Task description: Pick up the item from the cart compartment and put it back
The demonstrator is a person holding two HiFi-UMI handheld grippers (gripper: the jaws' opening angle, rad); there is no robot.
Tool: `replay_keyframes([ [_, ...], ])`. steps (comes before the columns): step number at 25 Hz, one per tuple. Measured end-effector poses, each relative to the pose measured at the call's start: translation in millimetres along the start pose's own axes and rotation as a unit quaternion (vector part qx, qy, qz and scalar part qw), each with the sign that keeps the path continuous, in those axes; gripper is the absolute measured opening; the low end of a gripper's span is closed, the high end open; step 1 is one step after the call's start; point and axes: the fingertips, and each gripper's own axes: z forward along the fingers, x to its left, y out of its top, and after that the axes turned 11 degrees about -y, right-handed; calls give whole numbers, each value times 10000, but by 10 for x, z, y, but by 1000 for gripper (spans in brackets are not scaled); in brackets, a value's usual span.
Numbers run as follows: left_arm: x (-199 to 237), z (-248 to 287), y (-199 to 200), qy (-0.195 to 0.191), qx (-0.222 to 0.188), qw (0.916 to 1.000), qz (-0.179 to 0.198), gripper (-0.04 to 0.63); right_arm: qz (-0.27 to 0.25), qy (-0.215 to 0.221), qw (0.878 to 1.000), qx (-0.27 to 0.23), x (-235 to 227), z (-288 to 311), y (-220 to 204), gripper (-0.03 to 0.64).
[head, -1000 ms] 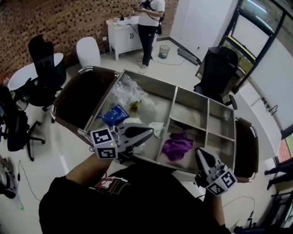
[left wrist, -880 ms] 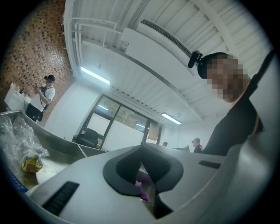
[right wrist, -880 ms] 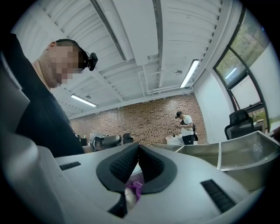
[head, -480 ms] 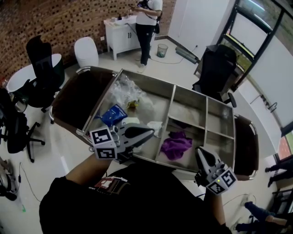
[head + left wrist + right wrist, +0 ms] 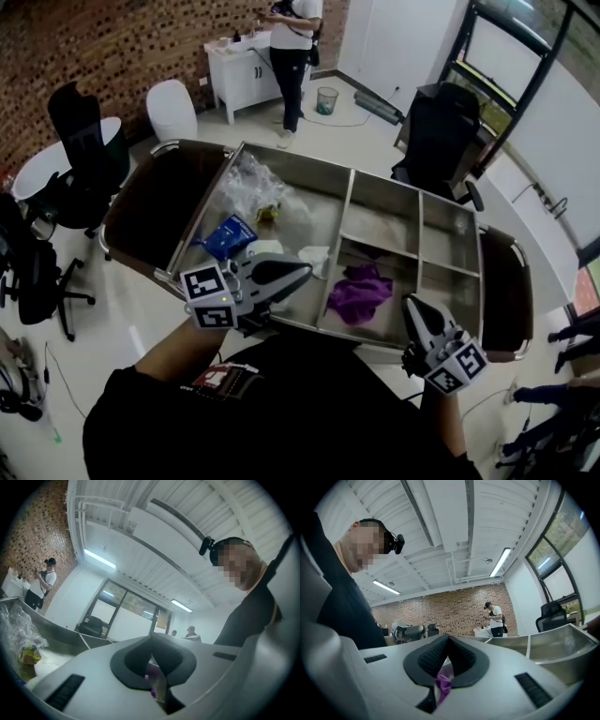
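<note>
A crumpled purple cloth point(image 5: 361, 292) lies in the middle front compartment of the steel cart point(image 5: 309, 173). My left gripper point(image 5: 306, 268) hovers over the front of the big left compartment, left of the cloth, shut on nothing. My right gripper point(image 5: 410, 304) is at the cart's front edge, right of the cloth and apart from it, also shut and empty. In the left gripper view the jaws point(image 5: 151, 651) meet, and a sliver of the purple cloth point(image 5: 151, 687) shows below them. The right gripper view shows closed jaws point(image 5: 448, 639) with the purple cloth point(image 5: 443, 684) beyond the gap.
The big left compartment holds clear plastic bags point(image 5: 248, 183), a blue packet point(image 5: 228, 236) and white items point(image 5: 314, 258). A person point(image 5: 291, 37) stands at a white cabinet beyond the cart. Black chairs point(image 5: 80, 141) stand at the left, another chair point(image 5: 436, 127) at the right.
Only the head view has drifted a little. Both grippers hold their places and stay shut.
</note>
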Motion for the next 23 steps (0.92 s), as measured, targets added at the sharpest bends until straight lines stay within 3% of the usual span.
replay_keyframes([
  [23,7,57,-41,-76,93,9999,-47,-8,-72,118,9999,47,33,-12,-15,-15],
])
